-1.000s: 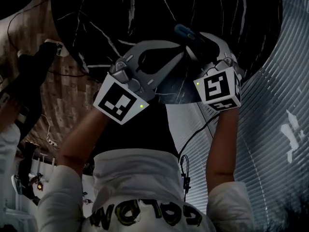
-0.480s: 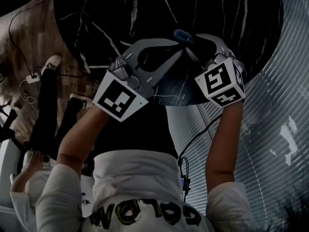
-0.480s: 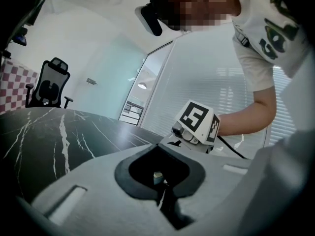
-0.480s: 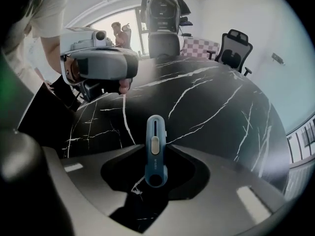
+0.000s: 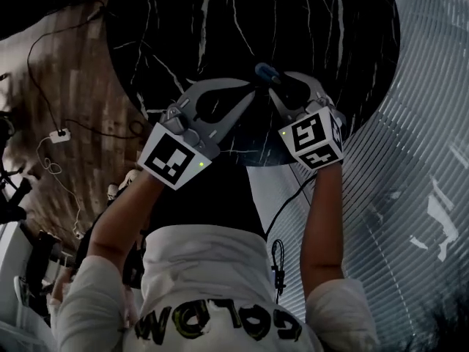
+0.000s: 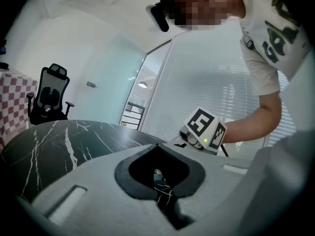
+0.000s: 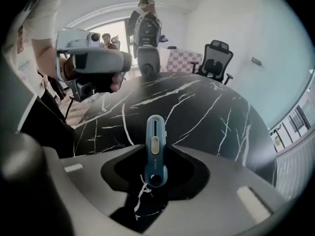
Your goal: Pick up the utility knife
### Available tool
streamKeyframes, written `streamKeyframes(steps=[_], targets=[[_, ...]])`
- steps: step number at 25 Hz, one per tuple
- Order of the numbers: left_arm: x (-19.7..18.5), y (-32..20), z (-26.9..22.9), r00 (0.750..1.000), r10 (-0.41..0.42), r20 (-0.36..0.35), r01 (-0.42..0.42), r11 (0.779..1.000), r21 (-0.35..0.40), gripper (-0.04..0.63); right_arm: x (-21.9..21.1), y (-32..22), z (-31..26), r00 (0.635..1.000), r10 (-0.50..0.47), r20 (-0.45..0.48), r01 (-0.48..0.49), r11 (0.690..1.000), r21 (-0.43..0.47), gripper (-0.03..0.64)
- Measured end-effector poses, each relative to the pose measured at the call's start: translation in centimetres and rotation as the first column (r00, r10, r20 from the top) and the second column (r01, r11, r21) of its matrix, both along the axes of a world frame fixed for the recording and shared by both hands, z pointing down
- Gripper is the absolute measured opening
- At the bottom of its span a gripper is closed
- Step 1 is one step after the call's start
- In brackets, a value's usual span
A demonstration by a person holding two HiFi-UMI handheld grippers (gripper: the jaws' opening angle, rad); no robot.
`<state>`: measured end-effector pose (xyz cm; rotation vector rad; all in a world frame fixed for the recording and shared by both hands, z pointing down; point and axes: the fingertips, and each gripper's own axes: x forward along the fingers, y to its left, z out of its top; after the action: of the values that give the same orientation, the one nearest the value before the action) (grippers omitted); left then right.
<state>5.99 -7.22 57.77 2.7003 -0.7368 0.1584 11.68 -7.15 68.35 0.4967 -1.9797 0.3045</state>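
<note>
While the right gripper (image 5: 271,88) had its jaws closing, one blue utility knife (image 7: 155,136) sat between them with the pads against both its sides, so it was gripped, not loose. The knife ran out along the jaws with its slider facing the camera and the end with the round hole nearest the camera, in the pad cut-out. It was over the one round black marble table (image 5: 220,20), near the edge closest to the person; I couldn't tell whether it cleared the surface. The left gripper (image 5: 254,93) was clenched with its tips meeting and nothing between them, only marble showing through the pad opening. Its tips were just beside the right gripper's, close to the knife. Count was two grippers, each in one hand, with a left marker cube (image 5: 172,160) and a right marker cube (image 5: 314,136). Beyond the table stood one office chair (image 7: 216,58), one checkered cloth (image 7: 184,60) and one standing person (image 7: 145,23). One white plug block (image 5: 58,133) lay on a cable on the wood floor.
</note>
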Motion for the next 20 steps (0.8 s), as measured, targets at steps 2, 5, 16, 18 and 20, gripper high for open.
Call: streamKeyframes(steps=[2,5,16,18,20], targets=[[-0.3,-0.1,-1.7,0.999,-0.039,-0.025,0.039,0.999,-0.004,0.002,-0.1,-0.1,-1.9,0.999,0.027,0.035,-0.028,0.999,0.022,0.129],[-0.4,-0.5,-5.1,0.993,-0.083,-0.083,0.083,0.997,0.000,0.002,0.0,-1.2,-5.9,0.990,0.089,0.109,-0.100,0.991,0.094,0.129],[0.2,3.6,-16.9,0.991,-0.064,-0.114,0.060,0.997,-0.041,0.002,-0.4,1.2,-22.6,0.853,0.268,0.447,-0.391,0.896,0.209,0.129],[0.3,4.3,-19.4,0.991,-0.068,-0.117,0.064,0.997,-0.037,0.002,-0.2,2.1,-25.4,0.801,0.306,0.514,-0.453,0.872,0.187,0.129],[0.4,4.8,-21.7,0.989,-0.072,-0.126,0.069,0.997,-0.026,0.002,-0.1,2.8,-28.2,0.741,0.323,0.589,-0.510,0.841,0.181,0.129]])
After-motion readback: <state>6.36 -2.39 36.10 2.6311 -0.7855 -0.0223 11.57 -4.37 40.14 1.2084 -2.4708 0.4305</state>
